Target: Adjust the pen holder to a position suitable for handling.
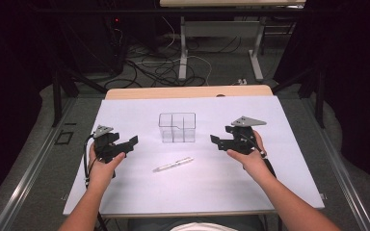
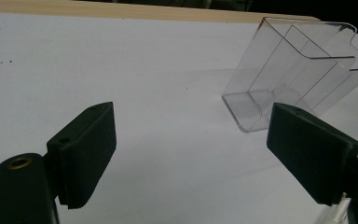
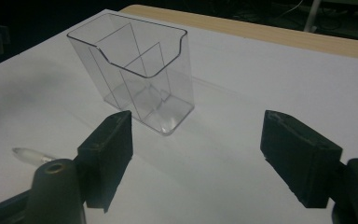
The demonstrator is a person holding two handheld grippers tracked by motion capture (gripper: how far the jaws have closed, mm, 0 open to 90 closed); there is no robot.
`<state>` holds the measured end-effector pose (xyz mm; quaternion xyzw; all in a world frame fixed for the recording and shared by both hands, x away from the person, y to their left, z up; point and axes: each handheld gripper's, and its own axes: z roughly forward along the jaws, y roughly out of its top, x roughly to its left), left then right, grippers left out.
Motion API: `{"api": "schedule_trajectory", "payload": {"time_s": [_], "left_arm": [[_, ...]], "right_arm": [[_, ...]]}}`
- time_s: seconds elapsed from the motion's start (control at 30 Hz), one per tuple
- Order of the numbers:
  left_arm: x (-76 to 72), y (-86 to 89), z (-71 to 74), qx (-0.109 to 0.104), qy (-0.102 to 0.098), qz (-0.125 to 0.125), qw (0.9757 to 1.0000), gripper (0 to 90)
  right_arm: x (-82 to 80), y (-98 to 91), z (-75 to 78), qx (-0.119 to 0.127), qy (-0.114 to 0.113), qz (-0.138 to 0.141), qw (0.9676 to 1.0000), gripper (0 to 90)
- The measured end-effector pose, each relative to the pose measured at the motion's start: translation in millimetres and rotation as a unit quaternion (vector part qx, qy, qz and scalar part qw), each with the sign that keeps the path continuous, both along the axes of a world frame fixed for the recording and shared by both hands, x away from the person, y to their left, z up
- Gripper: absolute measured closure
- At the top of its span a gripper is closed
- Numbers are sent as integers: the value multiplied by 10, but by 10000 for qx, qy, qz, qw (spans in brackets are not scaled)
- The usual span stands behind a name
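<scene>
A: High view: clear divided holder is standing upright mid-table; pen is lying just in front of it, between both grippers.

B: Left gripper jaws are standing wide, nothing between. Right gripper likewise wide, empty.

A: Right gripper view is catching the pen's tip at its left edge, and the holder's partitions up close.

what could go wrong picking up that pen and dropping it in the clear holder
1. The pen lies flat on the white sheet; open tongs coming down may roll it away rather than grip it.
2. The holder is clear, looks light and stands free, so a bump from the right tongs could tip or slide it.
3. Its clear dividers are hard to see, so the pen could catch on one.
</scene>
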<state>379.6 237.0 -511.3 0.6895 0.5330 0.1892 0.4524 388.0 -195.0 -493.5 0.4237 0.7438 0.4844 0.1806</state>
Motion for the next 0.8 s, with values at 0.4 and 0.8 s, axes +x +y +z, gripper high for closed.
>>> {"api": "schedule_trajectory", "payload": {"time_s": [0.4, 0.8], "left_arm": [[20, -94, 15, 111, 136, -208, 9996, 167], [-11, -254, 59, 575, 326, -653, 9957, 165]], "right_arm": [[-135, -276, -89, -183, -11, -201, 9996, 170], [-163, -385, -176, -99, 17, -287, 9995, 171]]}}
